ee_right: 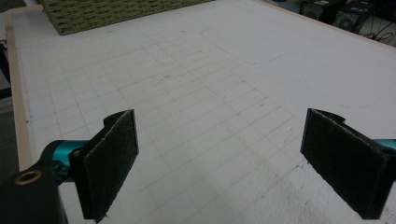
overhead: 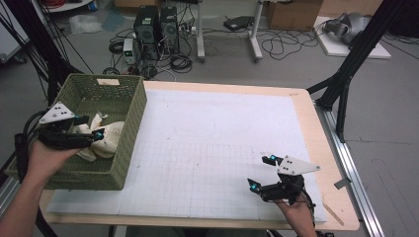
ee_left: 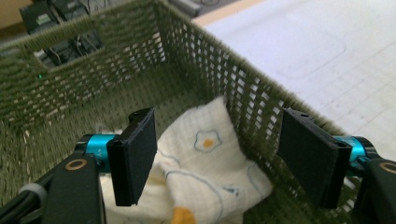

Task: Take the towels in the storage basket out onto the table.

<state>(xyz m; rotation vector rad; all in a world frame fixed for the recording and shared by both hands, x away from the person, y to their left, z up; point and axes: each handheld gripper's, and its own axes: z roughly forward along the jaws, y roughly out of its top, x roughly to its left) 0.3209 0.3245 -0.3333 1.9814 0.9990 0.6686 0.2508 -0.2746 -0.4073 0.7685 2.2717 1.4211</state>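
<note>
While the left gripper (overhead: 89,127) hangs inside the green woven basket (overhead: 129,129) at the left of the high view, its jaws stand wide apart and hold nothing. Below and ahead of them, in the lower middle of the left gripper view, lies the cream cloth (ee_left: 205,163), printed with small fried-egg shapes and crumpled on the basket floor against the wall nearest the white mat (overhead: 217,143). One jaw sits over the cloth's left part, the other out past the basket's wall, so the cloth lies between them and lower, toward the bottom of that frame. Whether either pad touches the fabric cannot be told. The heap has no clear long axis; it runs loosely along the basket wall.

At the lower right of the high view the right gripper (overhead: 262,173) hovers over the bare mat, also spread open and empty, well apart from the basket. The left gripper is plainly the nearer one, so any pinch on the cloth would likely fall to it, with a short drop down into the folds.
</note>
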